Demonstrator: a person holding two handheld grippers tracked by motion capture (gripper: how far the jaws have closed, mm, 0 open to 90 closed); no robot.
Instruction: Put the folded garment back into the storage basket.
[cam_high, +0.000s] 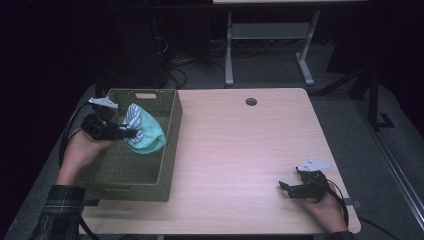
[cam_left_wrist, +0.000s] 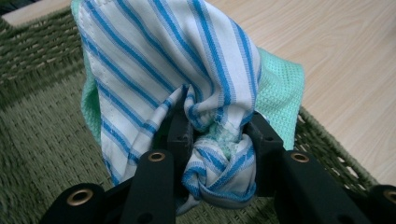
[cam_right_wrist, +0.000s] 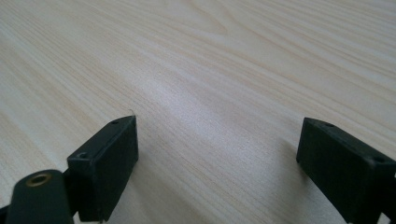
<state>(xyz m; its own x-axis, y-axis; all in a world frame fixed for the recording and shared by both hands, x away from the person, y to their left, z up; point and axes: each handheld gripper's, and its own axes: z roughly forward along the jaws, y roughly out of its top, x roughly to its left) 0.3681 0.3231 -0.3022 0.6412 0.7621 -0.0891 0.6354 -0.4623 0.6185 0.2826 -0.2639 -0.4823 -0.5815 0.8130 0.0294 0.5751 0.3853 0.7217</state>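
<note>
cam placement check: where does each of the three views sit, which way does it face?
High view: above the person's side, facing forward and down on the table; both hands and grippers show.
Left gripper view: on the left gripper, along its jaws clamped on the cloths over the basket.
Right gripper view: on the right gripper, open over bare table.
Shared: high and left gripper views show cloths and basket.

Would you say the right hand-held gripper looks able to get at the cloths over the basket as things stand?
Probably yes: the right hand-held gripper is open, with bare table between it and the basket. The left hand-held gripper holds the cloths above the rim.
</note>
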